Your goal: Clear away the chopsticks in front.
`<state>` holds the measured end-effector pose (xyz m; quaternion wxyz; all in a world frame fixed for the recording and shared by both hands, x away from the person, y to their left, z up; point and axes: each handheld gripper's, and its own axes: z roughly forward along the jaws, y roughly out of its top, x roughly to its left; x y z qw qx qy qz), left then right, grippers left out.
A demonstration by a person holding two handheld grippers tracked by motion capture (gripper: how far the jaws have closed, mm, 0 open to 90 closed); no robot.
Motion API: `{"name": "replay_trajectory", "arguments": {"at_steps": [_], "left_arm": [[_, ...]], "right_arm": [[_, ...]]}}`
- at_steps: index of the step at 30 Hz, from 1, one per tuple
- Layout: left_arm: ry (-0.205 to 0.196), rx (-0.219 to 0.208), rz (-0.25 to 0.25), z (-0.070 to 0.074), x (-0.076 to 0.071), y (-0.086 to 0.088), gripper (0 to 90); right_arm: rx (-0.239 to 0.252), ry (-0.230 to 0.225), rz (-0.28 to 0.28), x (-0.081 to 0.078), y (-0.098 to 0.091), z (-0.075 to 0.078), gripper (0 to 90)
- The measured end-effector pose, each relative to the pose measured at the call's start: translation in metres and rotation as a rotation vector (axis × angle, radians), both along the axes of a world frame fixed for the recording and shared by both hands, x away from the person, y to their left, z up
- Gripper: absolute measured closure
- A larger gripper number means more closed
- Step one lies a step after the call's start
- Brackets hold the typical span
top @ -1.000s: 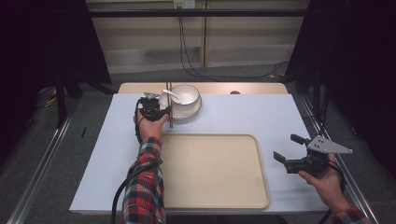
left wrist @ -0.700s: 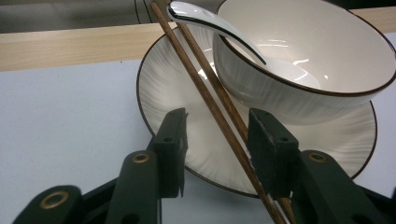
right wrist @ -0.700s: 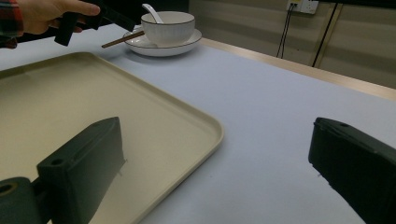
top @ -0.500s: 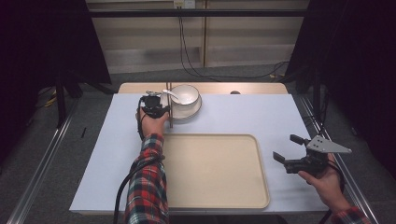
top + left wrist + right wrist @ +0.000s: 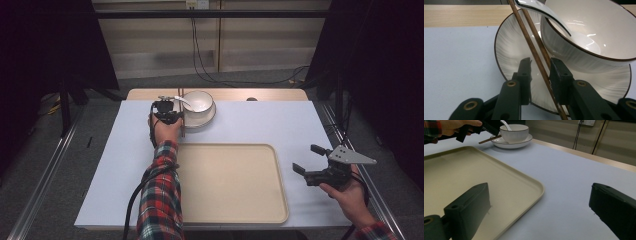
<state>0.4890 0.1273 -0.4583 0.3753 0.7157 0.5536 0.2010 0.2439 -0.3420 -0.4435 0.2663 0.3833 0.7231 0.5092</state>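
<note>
A: From above: left gripper [image 5: 172, 107] at the plate [image 5: 207, 118], beside the bowl [image 5: 199, 100]; right gripper [image 5: 312, 160] spread, empty, right of the tray [image 5: 227, 182].
B: Left gripper view: jaws straddle the chopsticks [image 5: 537, 58], a gap either side, not clenched. Right gripper view: jaws wide apart.

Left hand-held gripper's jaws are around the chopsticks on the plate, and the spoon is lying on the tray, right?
Not quite. The left hand-held gripper does straddle the chopsticks on the plate, but the spoon rests in the bowl, as the left gripper view shows. The tray holds nothing.
</note>
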Motion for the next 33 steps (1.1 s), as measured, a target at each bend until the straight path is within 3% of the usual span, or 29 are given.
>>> {"name": "replay_trajectory", "arguments": {"at_steps": [8,17,33], "left_arm": [[0.031,0.014,0.014,-0.004,0.003,0.000,77.1],[0.050,-0.020,0.098,-0.006,0.004,-0.005,85.3],[0.052,-0.060,0.121,-0.002,-0.006,-0.001,85.7]], "right_arm": [[-0.005,-0.004,0.003,0.000,0.001,0.000,3.0],[0.001,0.003,0.001,-0.001,0.000,0.000,3.0],[-0.003,-0.001,0.001,-0.001,0.001,0.000,2.4]]}}
